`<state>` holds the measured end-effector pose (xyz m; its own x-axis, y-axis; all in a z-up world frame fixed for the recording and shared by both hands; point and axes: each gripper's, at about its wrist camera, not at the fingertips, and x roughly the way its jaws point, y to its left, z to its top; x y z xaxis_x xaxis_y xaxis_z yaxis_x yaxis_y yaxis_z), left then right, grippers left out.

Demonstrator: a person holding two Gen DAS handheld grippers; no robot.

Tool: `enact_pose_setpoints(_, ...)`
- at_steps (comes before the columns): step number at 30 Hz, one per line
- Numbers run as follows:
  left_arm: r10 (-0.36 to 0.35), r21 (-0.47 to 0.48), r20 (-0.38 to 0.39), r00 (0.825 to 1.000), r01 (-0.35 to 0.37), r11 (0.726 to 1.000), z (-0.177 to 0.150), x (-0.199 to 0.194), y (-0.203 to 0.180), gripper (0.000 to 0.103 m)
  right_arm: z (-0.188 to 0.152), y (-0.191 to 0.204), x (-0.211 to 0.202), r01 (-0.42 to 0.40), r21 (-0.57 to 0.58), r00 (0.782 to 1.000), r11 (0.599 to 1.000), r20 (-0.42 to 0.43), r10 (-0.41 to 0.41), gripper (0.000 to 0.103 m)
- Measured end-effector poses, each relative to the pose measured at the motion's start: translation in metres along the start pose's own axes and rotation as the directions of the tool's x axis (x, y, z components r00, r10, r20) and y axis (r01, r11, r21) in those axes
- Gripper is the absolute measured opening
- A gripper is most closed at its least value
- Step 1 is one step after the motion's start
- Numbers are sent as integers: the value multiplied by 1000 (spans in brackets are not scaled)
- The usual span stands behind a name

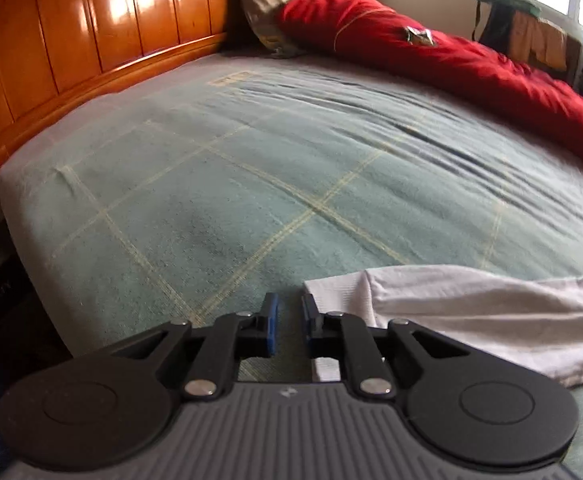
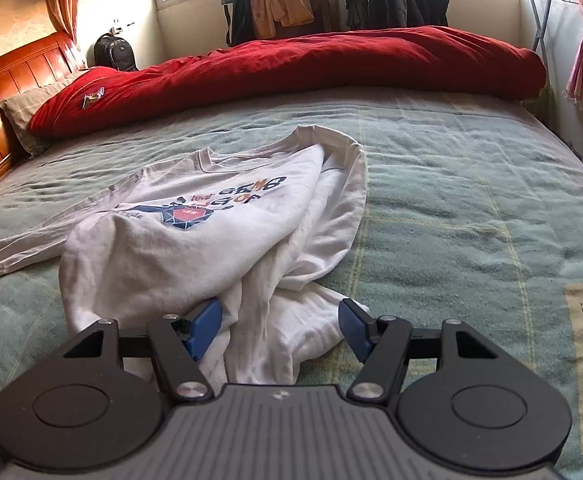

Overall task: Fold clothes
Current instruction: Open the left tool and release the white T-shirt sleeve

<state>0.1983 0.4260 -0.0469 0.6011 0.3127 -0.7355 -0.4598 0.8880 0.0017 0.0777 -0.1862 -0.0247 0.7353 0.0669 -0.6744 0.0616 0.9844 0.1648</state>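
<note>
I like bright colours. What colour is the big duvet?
Red duvet, clearest in the right wrist view.

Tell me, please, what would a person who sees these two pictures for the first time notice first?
The eye goes first to the red duvet, bunched in a long roll across the far side of the bed. Next comes the white sweatshirt with a coloured print, lying crumpled on the green checked blanket, its near folds between the open fingers of the right gripper. On the left stands a glossy orange wooden headboard.
</note>
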Motion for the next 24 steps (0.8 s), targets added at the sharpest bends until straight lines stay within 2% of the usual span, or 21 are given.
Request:
enact_pose_setpoints(3, -13, 52, 15, 1000, 13, 999, -1, -9, -13, 13, 1, -3, 3, -3, 11, 1000, 1000, 1, 3, 69)
enact_pose_setpoints(9, -143, 176, 3, 990, 141, 974, -6, -24, -68, 20, -2, -13, 6, -20, 54, 1000, 998, 6, 19, 69)
enact_pose_setpoints(13, -237, 271, -23, 971, 234, 934, -13, -35, -115, 21, -6, -19, 7, -17, 59, 1000, 998, -2, 17, 69)
enact_pose_setpoints(17, -323, 341, -65, 944, 325, 882, -20, -44, -159, 21, -11, -24, 7, -14, 55, 1000, 998, -9, 14, 69)
enact_pose_setpoints(22, -369, 399, -102, 924, 378, 836, -30, -56, -195, 21, -15, -29, 7, -15, 46, 1000, 999, -11, 15, 69)
enact_pose_setpoints(24, -384, 413, -114, 916, 395, 820, -35, -61, -207, 21, -16, -30, 7, -14, 34, 1000, 999, -13, 15, 65)
